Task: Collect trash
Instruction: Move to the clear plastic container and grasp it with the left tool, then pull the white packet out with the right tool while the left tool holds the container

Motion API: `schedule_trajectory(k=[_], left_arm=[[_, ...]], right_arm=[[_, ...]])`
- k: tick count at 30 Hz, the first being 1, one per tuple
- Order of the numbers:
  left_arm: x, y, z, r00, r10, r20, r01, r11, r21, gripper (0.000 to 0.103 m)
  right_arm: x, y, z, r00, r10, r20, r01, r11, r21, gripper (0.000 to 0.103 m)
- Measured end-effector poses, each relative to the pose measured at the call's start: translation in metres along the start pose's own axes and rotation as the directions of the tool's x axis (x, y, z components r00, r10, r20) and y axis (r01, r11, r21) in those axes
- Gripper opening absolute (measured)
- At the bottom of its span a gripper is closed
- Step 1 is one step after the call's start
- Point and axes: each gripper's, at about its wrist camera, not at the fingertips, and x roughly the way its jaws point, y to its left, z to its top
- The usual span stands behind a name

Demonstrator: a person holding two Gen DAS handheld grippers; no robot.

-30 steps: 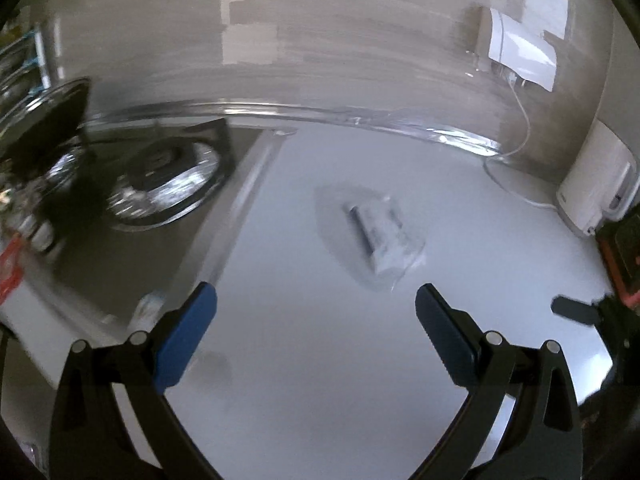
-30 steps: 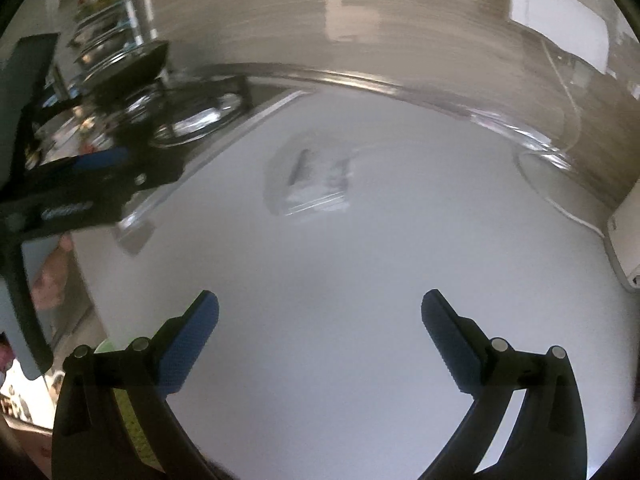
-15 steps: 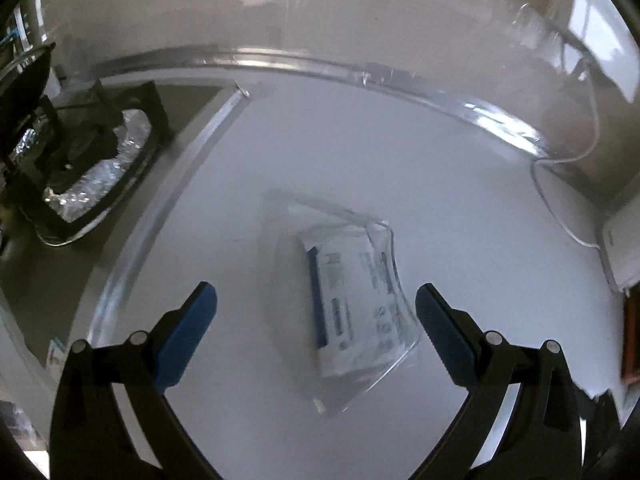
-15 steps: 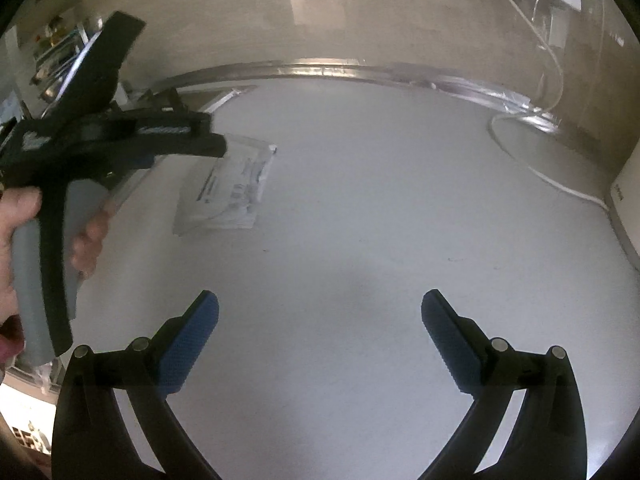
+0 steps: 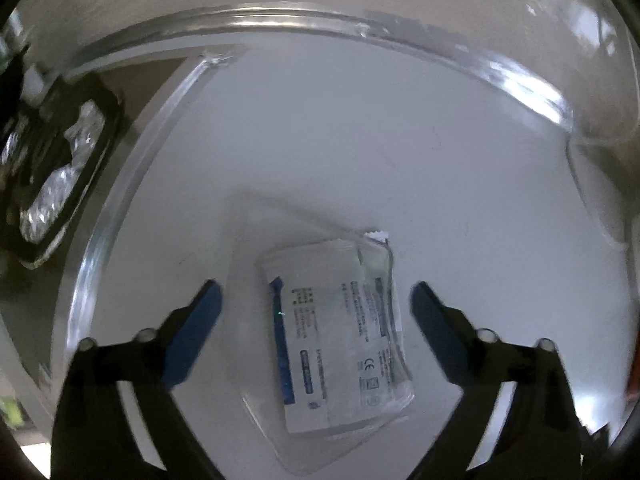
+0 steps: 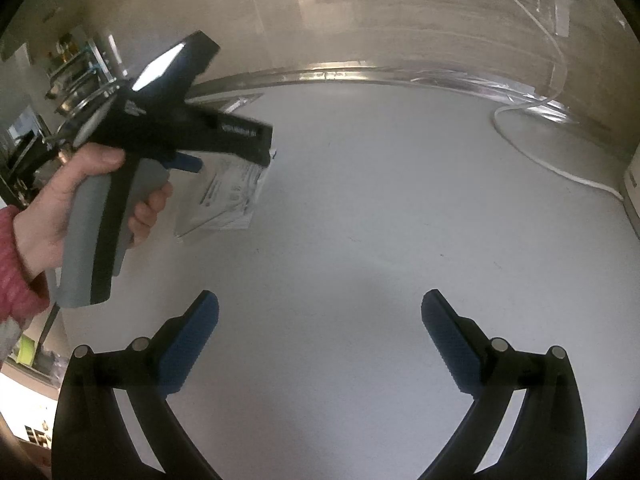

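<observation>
A clear plastic packet (image 5: pixel 336 340) with a white printed label and a blue stripe lies flat on the white counter (image 5: pixel 360 140). My left gripper (image 5: pixel 315 292) points steeply down over it. The packet lies between the blue pads (image 5: pixel 200 320); the jaws are closing and do not touch it. In the right wrist view the same packet (image 6: pixel 228 200) shows partly under the left tool, which a hand (image 6: pixel 80 192) in a pink sleeve grips by its grey handle. My right gripper (image 6: pixel 320 300) hovers open over bare counter, to the right of the packet, with nothing between its fingers.
A stove burner lined with foil (image 5: pixel 60 176) sits left of a metal strip (image 5: pixel 132 184) that borders the counter. A white cable (image 6: pixel 540 156) runs along the back right to a white appliance (image 6: pixel 632 188). A grey backsplash (image 6: pixel 400 20) closes off the rear.
My left gripper has come forward and down over the packet, which now lies between its fingers, and its jaws have narrowed a little. The right gripper has shifted slightly and dipped.
</observation>
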Motion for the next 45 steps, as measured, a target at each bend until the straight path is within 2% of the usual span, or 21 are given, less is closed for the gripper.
schedule_trajectory(k=[2,11,18,23,31,36,38,41,42,43,45], left_arm=[[0.000,-0.005,-0.002,1.000,0.008,0.013,-0.008,0.999,0.047,0.081],[-0.017,-0.001,-0.013,0.996,-0.044,0.079,0.038,0.996,0.075,0.081],[-0.052,0.026,-0.032,0.980,-0.099,0.172,0.095,0.995,0.028,0.081],[-0.074,0.049,-0.054,0.972,-0.094,0.214,0.095,0.995,0.002,0.081],[-0.100,0.096,-0.100,0.969,-0.033,0.244,0.046,0.998,-0.049,0.081],[-0.105,0.118,-0.120,0.969,-0.022,0.246,0.047,0.994,-0.098,0.081],[-0.108,0.124,-0.128,0.968,-0.015,0.250,0.043,0.994,-0.105,0.081],[-0.114,0.131,-0.139,0.965,-0.010,0.260,0.038,0.994,-0.102,0.081],[-0.116,0.133,-0.141,0.965,-0.010,0.262,0.039,0.994,-0.105,0.081],[-0.117,0.136,-0.144,0.965,-0.011,0.263,0.041,0.993,-0.109,0.081],[-0.120,0.141,-0.149,0.964,-0.016,0.266,0.050,0.992,-0.119,0.081]], right_arm=[[0.000,-0.001,-0.001,1.000,0.001,0.001,-0.001,1.000,0.008,0.101],[0.007,0.002,-0.003,1.000,0.020,-0.023,-0.020,1.000,0.019,0.101],[0.021,0.016,0.008,0.999,0.032,-0.028,-0.032,0.999,-0.010,0.101],[0.048,0.034,0.033,0.999,0.021,-0.033,-0.022,0.999,-0.049,0.101],[0.114,0.066,0.080,0.996,0.026,-0.081,-0.025,1.000,0.008,0.101],[0.133,0.089,0.088,0.994,-0.073,-0.078,0.073,0.997,-0.009,0.100],[0.137,0.096,0.090,0.990,-0.116,-0.075,0.114,0.993,-0.030,0.095],[0.137,0.101,0.090,0.984,-0.165,-0.066,0.160,0.984,-0.076,0.063],[0.135,0.102,0.090,0.984,-0.167,-0.064,0.162,0.983,-0.081,0.047],[0.132,0.100,0.090,0.985,-0.157,-0.067,0.152,0.985,-0.077,0.036],[0.129,0.100,0.089,0.988,-0.134,-0.077,0.128,0.989,-0.073,0.023]])
